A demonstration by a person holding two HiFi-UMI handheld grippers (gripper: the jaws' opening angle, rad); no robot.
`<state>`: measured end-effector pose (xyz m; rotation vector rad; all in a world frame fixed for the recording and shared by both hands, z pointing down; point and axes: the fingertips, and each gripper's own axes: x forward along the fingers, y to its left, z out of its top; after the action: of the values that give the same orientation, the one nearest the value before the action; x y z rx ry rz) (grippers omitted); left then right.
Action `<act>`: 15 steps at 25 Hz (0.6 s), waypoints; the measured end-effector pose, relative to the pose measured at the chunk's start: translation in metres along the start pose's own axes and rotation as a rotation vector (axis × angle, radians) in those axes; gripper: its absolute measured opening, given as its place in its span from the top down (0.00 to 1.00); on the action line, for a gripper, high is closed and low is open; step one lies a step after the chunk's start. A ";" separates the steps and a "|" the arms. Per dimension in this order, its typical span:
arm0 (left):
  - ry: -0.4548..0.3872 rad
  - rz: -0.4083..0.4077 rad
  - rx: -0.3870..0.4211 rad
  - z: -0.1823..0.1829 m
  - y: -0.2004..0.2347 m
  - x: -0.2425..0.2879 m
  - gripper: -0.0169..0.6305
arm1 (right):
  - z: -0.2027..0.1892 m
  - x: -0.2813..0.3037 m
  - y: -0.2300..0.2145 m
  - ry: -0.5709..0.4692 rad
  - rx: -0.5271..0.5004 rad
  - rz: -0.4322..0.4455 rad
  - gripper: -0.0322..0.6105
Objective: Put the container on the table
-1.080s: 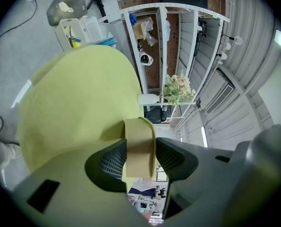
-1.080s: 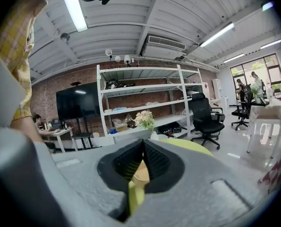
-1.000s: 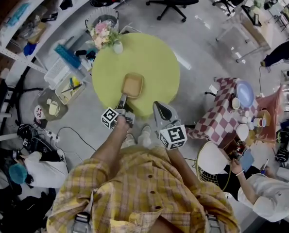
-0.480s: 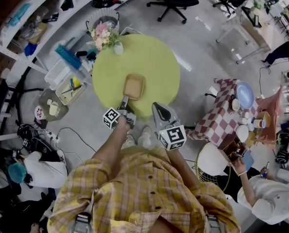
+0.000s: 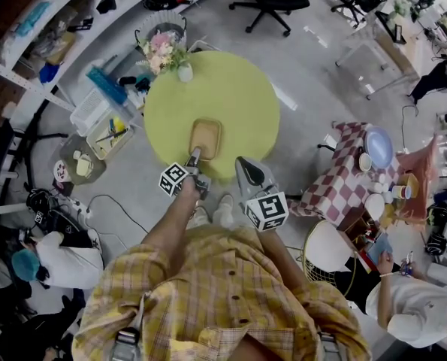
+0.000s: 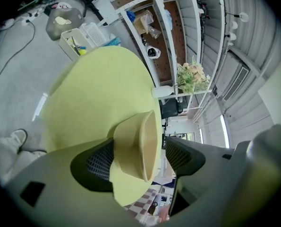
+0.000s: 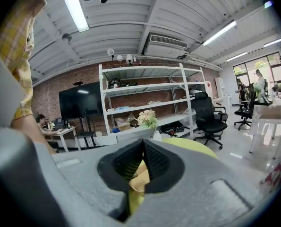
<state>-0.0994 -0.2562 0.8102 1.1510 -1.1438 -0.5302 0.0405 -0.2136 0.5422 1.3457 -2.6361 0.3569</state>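
Note:
A shallow tan container (image 5: 206, 138) rests on the round yellow-green table (image 5: 231, 89), near its front edge. My left gripper (image 5: 194, 159) reaches over that edge to the container's near end. In the left gripper view the container (image 6: 138, 145) lies between the jaws of the left gripper (image 6: 140, 157), which are opening: the right pad (image 6: 180, 156) stands apart from it and the left pad (image 6: 98, 161) is close beside it. My right gripper (image 5: 247, 170) hovers just off the table's front edge. Seen in its own view, the right gripper (image 7: 142, 162) is shut and holds nothing.
A bunch of flowers (image 5: 161, 50) and a small white vase (image 5: 184, 72) stand at the table's far left rim. Plastic bins (image 5: 95, 111) sit on the floor to the left. To the right is a checked table (image 5: 343, 179) with dishes. A seated person (image 5: 411, 307) is at the lower right.
The left gripper has dipped slightly and its jaws have spread off the container, which now lies flat on the table. The right gripper has not moved.

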 end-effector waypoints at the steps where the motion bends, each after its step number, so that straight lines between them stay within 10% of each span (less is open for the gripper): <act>1: 0.014 0.021 0.021 -0.001 0.002 -0.001 0.47 | 0.000 0.000 0.001 0.000 0.000 0.003 0.95; 15: 0.186 0.194 0.244 -0.019 0.022 -0.010 0.36 | -0.007 -0.004 0.009 0.018 -0.009 0.006 0.95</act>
<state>-0.0907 -0.2318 0.8260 1.2532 -1.1643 -0.1329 0.0354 -0.2032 0.5466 1.3261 -2.6240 0.3563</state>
